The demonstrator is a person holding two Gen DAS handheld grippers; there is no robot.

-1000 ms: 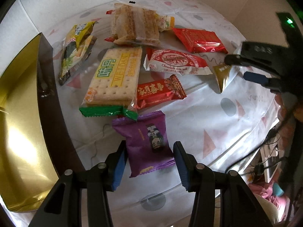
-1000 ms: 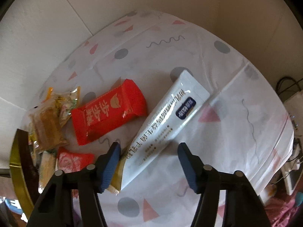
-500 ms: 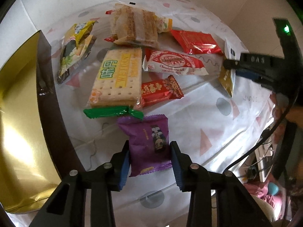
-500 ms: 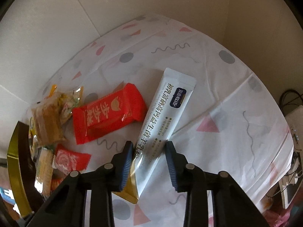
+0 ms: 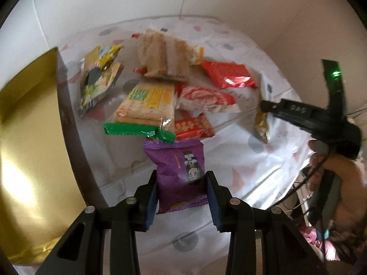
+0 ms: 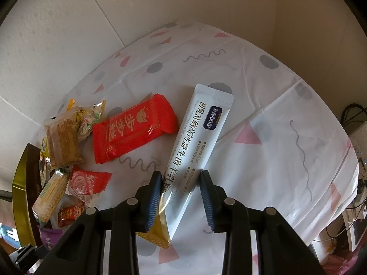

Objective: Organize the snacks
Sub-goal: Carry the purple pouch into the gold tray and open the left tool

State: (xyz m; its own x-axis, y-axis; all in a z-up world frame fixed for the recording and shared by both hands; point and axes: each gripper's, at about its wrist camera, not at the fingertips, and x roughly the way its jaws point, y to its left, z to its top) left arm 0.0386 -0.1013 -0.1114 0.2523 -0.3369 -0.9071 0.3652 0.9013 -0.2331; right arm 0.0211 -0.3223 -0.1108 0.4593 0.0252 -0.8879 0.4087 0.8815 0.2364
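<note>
My left gripper (image 5: 181, 183) is shut on a purple snack packet (image 5: 179, 171), lifted a little off the patterned cloth. My right gripper (image 6: 180, 183) is shut on a long white sachet with a gold end (image 6: 197, 146), tilted up off the cloth; from the left wrist view the right gripper (image 5: 263, 105) holds that sachet (image 5: 262, 114) at the right. The other snacks lie in a loose group: a cracker pack with a green end (image 5: 144, 110), a wafer pack (image 5: 165, 57), a red packet (image 6: 133, 128), a red-and-white packet (image 5: 204, 98), a small red packet (image 5: 195, 126).
A gold box (image 5: 29, 137) with a dark rim stands open at the left. A yellow-green bag (image 5: 98, 78) lies beside it. Cables and a white device (image 6: 357, 142) sit past the table's right edge. A person's hand (image 5: 344, 178) grips the right tool.
Both grippers closed on their packets and lifted them. The purple packet rose off the cloth. The white sachet tipped up from lying flat and swung more upright.
</note>
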